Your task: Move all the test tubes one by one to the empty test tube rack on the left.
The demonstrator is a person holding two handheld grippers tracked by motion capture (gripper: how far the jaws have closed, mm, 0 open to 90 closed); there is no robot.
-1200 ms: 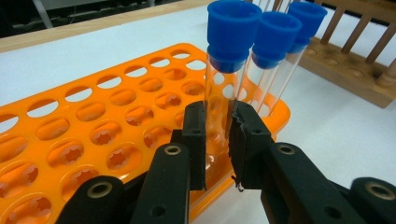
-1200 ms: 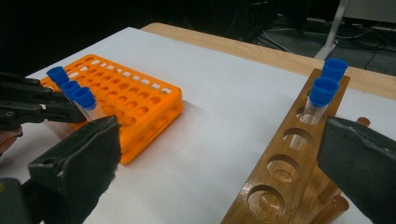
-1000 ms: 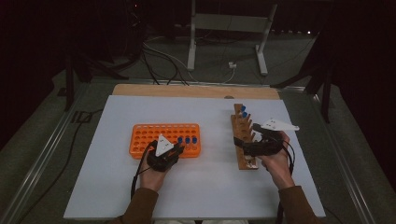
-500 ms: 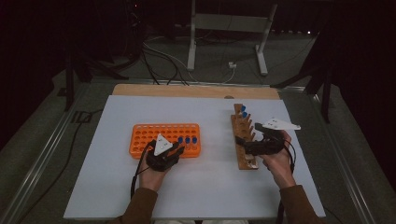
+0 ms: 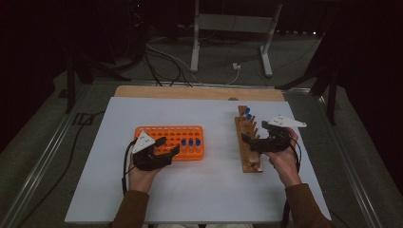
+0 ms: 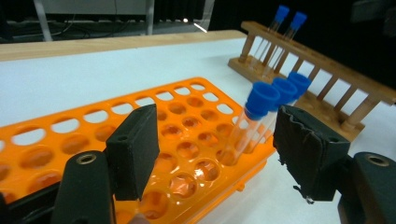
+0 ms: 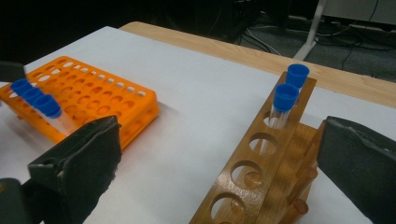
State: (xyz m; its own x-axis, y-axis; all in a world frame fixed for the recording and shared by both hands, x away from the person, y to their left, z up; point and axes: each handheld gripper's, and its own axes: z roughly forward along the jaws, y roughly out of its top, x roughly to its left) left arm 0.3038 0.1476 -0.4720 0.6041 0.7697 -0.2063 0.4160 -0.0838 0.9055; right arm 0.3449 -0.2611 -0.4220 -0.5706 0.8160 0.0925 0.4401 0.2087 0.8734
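1. The left gripper (image 5: 168,147) is hovering over the near right part of the orange rack (image 5: 164,133). Its jaws are standing apart and have just been opening, with nothing pressed between the pads.
2. In the left gripper view, three blue-capped tubes (image 6: 254,119) are standing in a row in the orange rack (image 6: 93,135). They are rising between the left gripper (image 6: 215,149) jaws. The nearest one is standing just beside the right-hand pad, and I cannot tell whether they touch.
3. In the high view those tubes (image 5: 190,142) are sitting in the rack's right end, in the near rows.
4. The right gripper (image 5: 247,141) is resting at the wooden rack (image 5: 249,161), about midway along it, with its jaws wide apart and gripping nothing.
5. In the right gripper view, the wooden rack (image 7: 243,182) is lying between the right gripper (image 7: 219,168) jaws, with empty holes at the near end.
6. Two more blue-capped tubes (image 7: 282,109) are standing in that rack's far holes, one behind the other.
7. Both racks are sitting on the white table (image 5: 209,190), well apart, orange at the left and wooden at the right.
8. A person's hands and brown sleeves (image 5: 130,213) are coming in from the near edge.
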